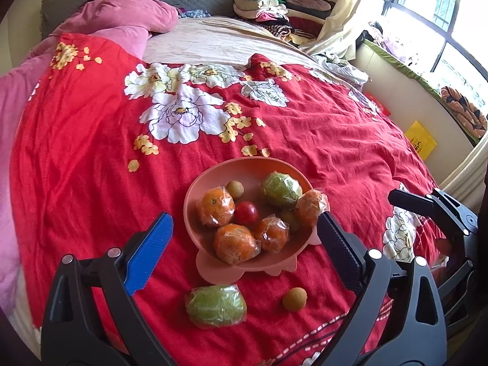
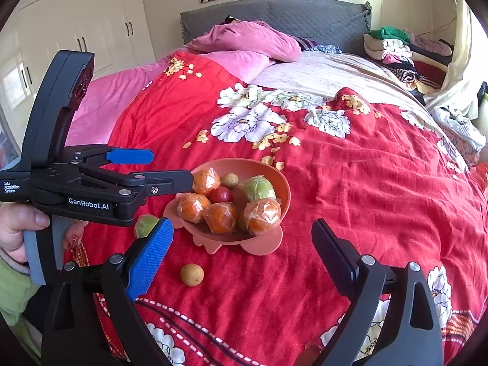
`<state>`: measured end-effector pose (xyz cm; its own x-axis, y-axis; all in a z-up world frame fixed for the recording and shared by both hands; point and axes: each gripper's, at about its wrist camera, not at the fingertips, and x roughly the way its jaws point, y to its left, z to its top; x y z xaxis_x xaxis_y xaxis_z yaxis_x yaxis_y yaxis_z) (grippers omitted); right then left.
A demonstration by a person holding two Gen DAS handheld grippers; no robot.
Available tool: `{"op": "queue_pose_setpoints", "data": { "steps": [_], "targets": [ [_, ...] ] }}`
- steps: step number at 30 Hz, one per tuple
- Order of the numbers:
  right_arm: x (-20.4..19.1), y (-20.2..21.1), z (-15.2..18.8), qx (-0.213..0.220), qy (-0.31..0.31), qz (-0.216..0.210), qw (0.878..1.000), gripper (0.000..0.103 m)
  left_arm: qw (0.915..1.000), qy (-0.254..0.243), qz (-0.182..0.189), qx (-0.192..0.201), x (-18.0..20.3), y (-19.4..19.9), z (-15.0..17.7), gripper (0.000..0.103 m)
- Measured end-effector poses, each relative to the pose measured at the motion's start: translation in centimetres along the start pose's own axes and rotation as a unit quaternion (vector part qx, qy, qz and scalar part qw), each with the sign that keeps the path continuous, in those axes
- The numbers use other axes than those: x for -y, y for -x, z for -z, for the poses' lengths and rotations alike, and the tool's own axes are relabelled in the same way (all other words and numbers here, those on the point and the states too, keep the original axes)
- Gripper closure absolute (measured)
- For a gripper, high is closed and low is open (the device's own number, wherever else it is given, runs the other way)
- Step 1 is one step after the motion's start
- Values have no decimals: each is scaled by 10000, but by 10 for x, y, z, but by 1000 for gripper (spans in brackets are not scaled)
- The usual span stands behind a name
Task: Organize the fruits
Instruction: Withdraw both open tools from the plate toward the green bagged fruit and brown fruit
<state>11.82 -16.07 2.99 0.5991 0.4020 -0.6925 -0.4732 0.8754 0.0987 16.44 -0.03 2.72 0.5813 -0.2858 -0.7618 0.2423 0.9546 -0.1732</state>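
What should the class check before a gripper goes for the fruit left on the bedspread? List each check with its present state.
1. Left gripper open and empty: ok.
2. Right gripper open and empty: ok.
3. Wrapped green fruit outside the bowl, unobstructed: ok.
4. Small brown fruit outside the bowl, apart from the green one: ok.
5. Pink bowl upright on the bedspread: ok.
6. Room in the bowl for two more: cannot tell; it is already crowded.
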Motion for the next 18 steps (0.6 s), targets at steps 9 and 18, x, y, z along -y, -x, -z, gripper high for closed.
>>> {"op": "queue_pose_setpoints", "data": {
  "steps": [9,18],
  "targets": [
    [-11,3,4,-24,75,-35,10000,11,10000,35,-65,1,-7,9,13,11],
    [-21,0,12,-121,113,-86,9998,11,9999,61,-131,-8,-15,16,24,10]
  ]
}}
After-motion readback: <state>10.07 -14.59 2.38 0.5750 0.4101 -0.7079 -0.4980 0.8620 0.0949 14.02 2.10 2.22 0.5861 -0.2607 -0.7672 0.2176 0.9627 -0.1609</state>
